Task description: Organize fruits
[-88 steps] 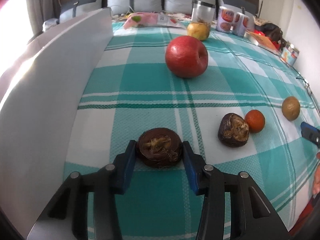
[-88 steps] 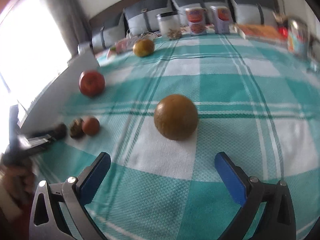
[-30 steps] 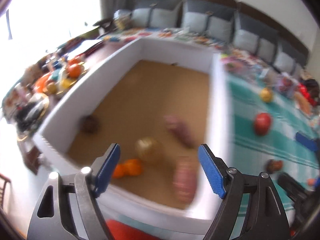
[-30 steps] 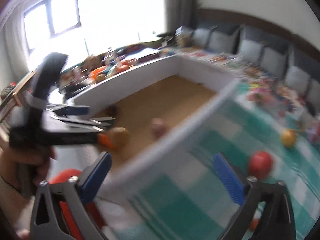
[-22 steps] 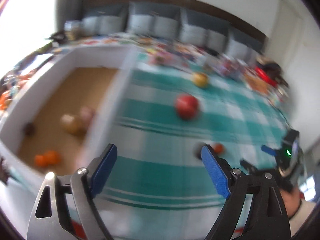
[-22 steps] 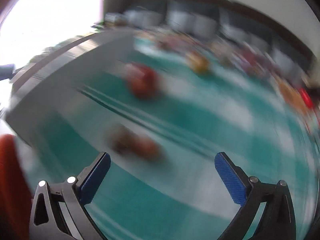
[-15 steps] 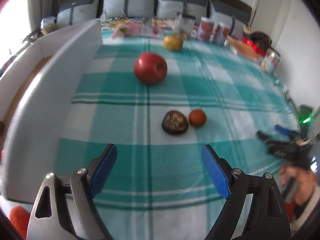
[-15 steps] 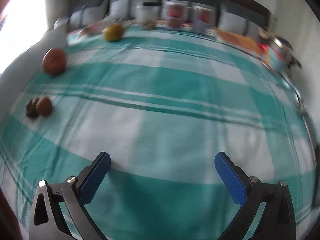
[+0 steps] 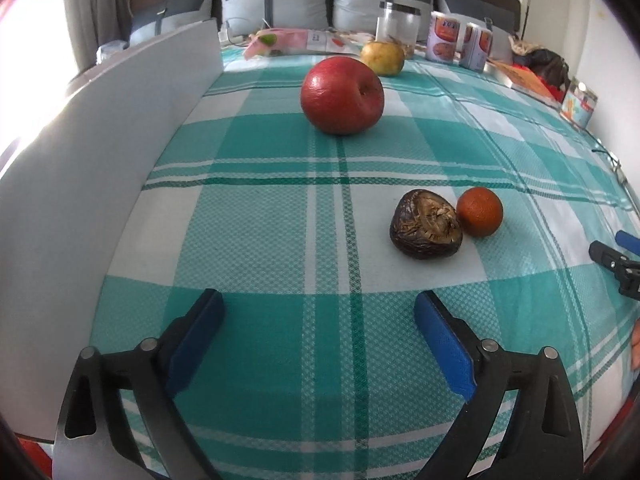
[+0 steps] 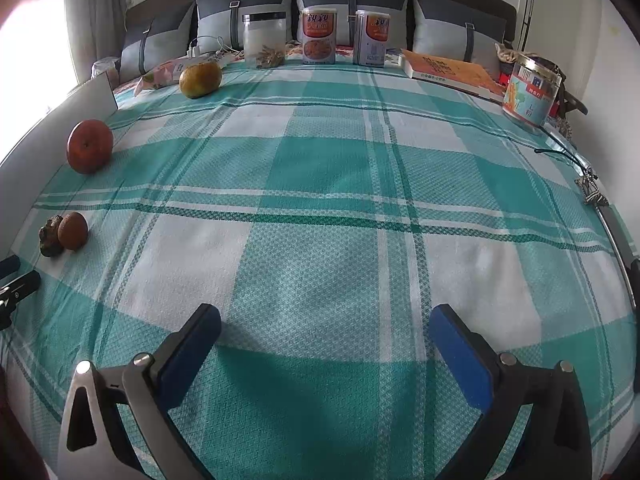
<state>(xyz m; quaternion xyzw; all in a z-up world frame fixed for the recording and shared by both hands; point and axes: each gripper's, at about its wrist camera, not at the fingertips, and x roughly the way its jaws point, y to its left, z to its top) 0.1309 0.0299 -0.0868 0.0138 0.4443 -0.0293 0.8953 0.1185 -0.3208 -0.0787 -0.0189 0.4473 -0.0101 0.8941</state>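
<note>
My left gripper (image 9: 320, 312) is open and empty, low over the teal plaid cloth. Ahead and to its right lie a dark brown wrinkled fruit (image 9: 426, 225) and a small orange fruit (image 9: 479, 211), touching. Farther back are a red apple (image 9: 342, 95) and a yellow-green fruit (image 9: 382, 58). My right gripper (image 10: 324, 328) is open and empty over bare cloth. In the right wrist view the same fruits sit far left: the brown fruit (image 10: 50, 237), the orange fruit (image 10: 73, 230), the apple (image 10: 89, 145) and the yellow-green fruit (image 10: 200, 74).
A white box wall (image 9: 100, 152) runs along the left edge of the cloth. At the back stand a clear jar (image 10: 264, 39), two printed cans (image 10: 318, 36), a book (image 10: 452, 69) and a round tin (image 10: 530, 93), with grey pillows behind. The right gripper's tips show at the left view's right edge (image 9: 616, 260).
The left gripper let go of a brown fruit over the box and swung back over the cloth. The right gripper's round brown fruit is gone from the cloth. Both grippers are now open and empty.
</note>
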